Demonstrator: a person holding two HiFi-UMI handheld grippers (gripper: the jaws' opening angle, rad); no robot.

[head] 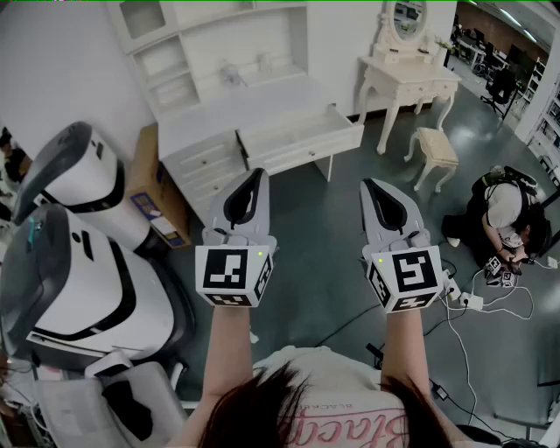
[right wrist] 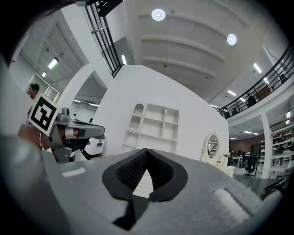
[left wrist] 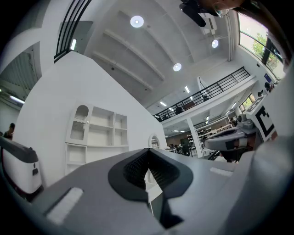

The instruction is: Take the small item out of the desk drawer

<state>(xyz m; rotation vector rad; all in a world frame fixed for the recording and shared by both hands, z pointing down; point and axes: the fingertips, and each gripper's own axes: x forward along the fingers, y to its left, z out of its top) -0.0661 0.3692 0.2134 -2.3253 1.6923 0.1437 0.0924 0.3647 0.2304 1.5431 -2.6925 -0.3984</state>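
The drawer [head: 302, 131] of the white desk [head: 262, 96] stands pulled out, well ahead; any small item inside is too far off to see. Left gripper [head: 258, 175] and right gripper [head: 368, 185] are closed and empty. Next, I'd judge: walk up and open one.

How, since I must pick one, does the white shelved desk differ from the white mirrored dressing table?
The white shelved desk carries open shelves; the white dressing table carries an oval mirror. The desk's wide drawer is pulled open; the dressing table shows none open. The desk is wider than the dressing table. Both are white.
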